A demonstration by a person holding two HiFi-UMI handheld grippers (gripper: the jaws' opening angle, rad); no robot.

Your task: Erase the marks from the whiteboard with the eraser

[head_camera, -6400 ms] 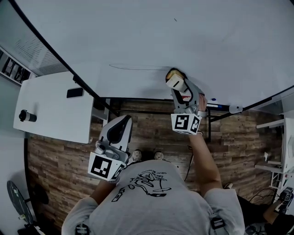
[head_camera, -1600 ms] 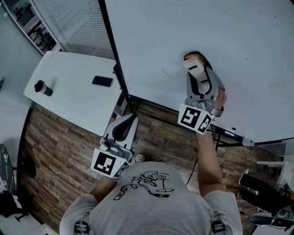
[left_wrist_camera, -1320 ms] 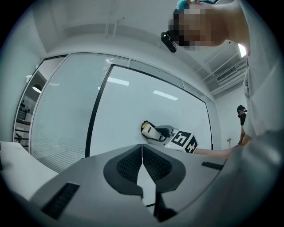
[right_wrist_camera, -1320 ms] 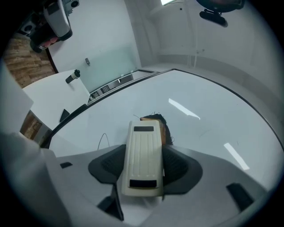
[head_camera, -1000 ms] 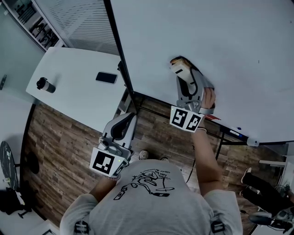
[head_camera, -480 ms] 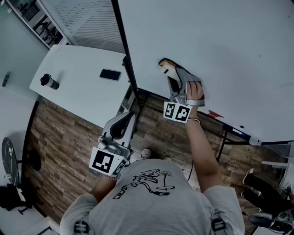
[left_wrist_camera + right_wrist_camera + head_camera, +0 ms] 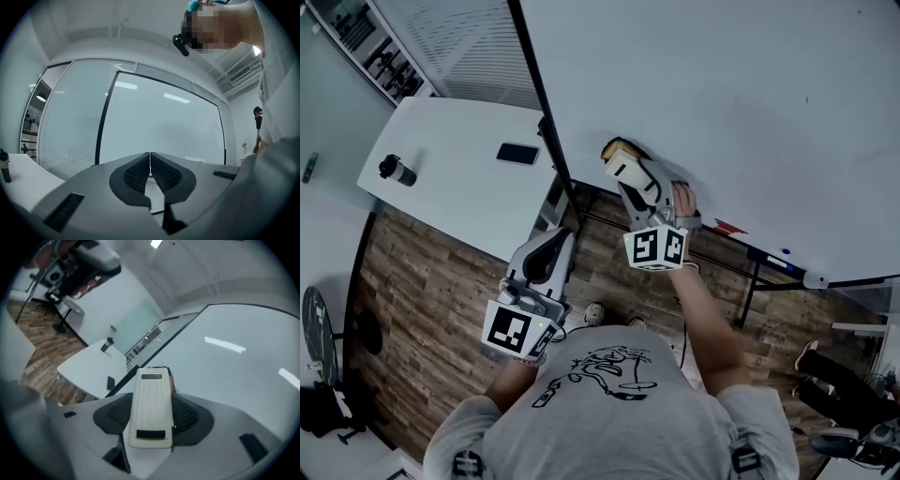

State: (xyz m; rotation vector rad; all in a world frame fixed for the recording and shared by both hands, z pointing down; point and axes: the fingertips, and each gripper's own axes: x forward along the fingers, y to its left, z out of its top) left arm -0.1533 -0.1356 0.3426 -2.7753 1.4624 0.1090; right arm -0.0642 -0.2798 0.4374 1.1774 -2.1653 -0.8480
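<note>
The room had a wood-plank floor (image 7: 422, 309) and a long white counter (image 7: 441, 197) on the left, carrying a flat black phone (image 7: 517, 154) and a dark cylindrical bottle (image 7: 391, 170). Beside it stood the large white whiteboard (image 7: 722, 103) in its dark frame.

The right gripper (image 7: 623, 172) was reached out to the board's lower left corner. Its fingers (image 7: 190, 416) were clamped on the sides of the cream ribbed plastic eraser (image 7: 150, 404), which stuck out past them lengthwise. In the head view the eraser's far end appeared to touch the board, close to the frame edge. The left gripper (image 7: 555, 242) hung low near the person's body, well apart from the board. Its fingers (image 7: 136, 173) were pressed together with nothing between them.

No stroke could be made out around the eraser. Only a tiny dark speck (image 7: 807, 98) showed far up to the right, so the wiping in this corner looked near done.

To do this step well, the eraser's felt face should lie flat on the board rather than on one edge. Pressure should be even, and the strokes should overlap and stop short of the frame, where the eraser could catch and twist in the grip. A firm squeeze would matter, since the smooth plastic could slide under sideways load.
</note>
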